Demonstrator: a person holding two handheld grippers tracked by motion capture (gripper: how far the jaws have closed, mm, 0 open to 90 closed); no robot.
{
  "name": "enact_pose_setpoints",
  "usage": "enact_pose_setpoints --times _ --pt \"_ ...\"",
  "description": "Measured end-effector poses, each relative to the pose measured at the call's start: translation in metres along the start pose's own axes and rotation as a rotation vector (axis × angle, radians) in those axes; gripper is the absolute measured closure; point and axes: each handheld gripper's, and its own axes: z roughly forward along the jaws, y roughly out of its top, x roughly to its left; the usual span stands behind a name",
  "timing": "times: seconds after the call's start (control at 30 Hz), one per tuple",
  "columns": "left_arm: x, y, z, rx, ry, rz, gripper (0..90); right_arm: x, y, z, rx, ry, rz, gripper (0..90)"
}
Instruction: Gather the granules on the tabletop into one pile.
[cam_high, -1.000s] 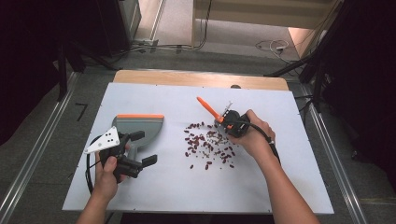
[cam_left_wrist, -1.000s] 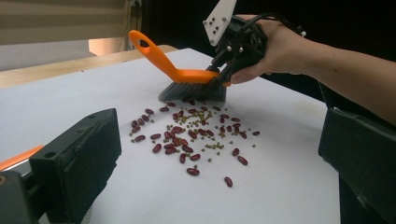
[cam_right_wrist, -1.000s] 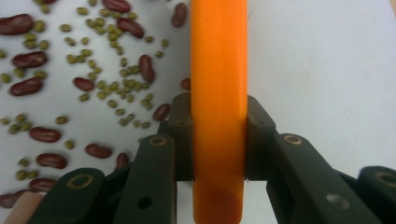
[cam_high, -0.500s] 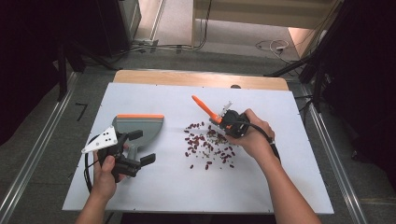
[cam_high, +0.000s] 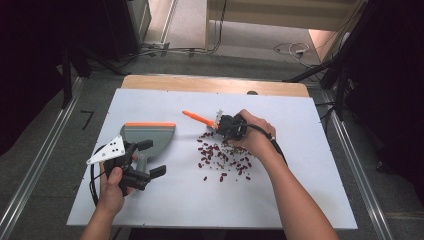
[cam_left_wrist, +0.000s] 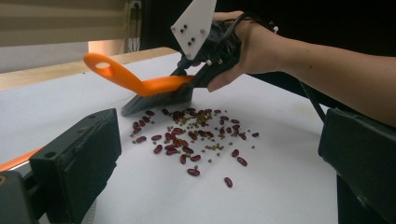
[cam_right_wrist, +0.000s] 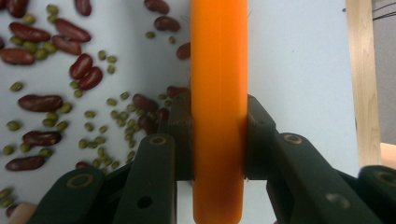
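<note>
- Jaws of right gripper (cam_high: 223, 123) are clamped on both sides of the orange plastic handle of a small hand brush (cam_left_wrist: 140, 84); jaws of left gripper (cam_high: 148, 159) stand wide apart w/ nothing between them, just beside the grey plastic dustpan with orange front lip (cam_high: 148, 137).
- Risk 1: handle is smooth and the grip looks narrow, so it could twist or slide in the jaws if the bristles drag hard on the tabletop.
- Risk 2: sweeping too fast prob. flicks the dark red kidney beans (cam_high: 223, 160) and small green mung beans (cam_right_wrist: 108, 116) wider, maybe off the white tabletop (cam_high: 300, 190).
- Risk 3: dustpan isn't held; a push of beans against it could shove it away instead of loading it.
- Brush: dark bristle block rests at the far edge of the pile, handle tilted up and away, loop hole at its end.
- Beans: loose scatter mid-tabletop, between the brush and the person's edge, dustpan well apart to the left; a few strays sit nearer the person.
</note>
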Motion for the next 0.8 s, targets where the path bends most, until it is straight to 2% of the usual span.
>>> enact_pose_setpoints --times 0.03,0.07,0.13,0.23,0.33,0.47,0.53,0.67,0.7,0.8 --pt "0.0 0.0 0.0 0.001 0.001 0.002 0.3 0.002 0.0 -0.001 -0.003 0.013 -0.008 68.3" --pt "0.001 0.0 0.0 0.002 0.001 0.002 0.3 0.004 -0.001 -0.002 -0.003 0.002 -0.018 68.3" --pt "0.001 0.0 0.0 0.003 0.0 0.002 0.3 0.01 -0.004 -0.006 -0.013 0.035 -0.039 68.3" --pt "0.0 0.0 0.0 0.0 -0.001 0.0 0.3 0.015 -0.008 -0.011 -0.024 0.041 -0.053 68.3" --pt "0.0 0.0 -0.001 -0.004 0.002 0.0 0.3 0.022 -0.012 -0.016 -0.031 0.053 -0.09 68.3" --pt "0.0 0.001 -0.001 -0.001 0.006 -0.001 0.3 0.031 -0.019 -0.023 -0.037 0.084 -0.113 68.3" --pt "0.001 0.001 -0.002 -0.003 0.006 -0.003 0.3 0.033 -0.021 -0.026 -0.043 0.083 -0.127 68.3" --pt "0.001 0.001 -0.002 -0.005 0.009 -0.003 0.3 0.029 -0.023 -0.034 -0.059 0.085 -0.116 68.3" --pt "0.002 0.001 -0.002 -0.005 0.008 -0.004 0.3 0.024 -0.02 -0.035 -0.068 0.063 -0.115 68.3" --pt "0.001 0.001 -0.001 -0.003 0.007 -0.005 0.3 0.019 -0.015 -0.034 -0.072 0.037 -0.1 68.3"
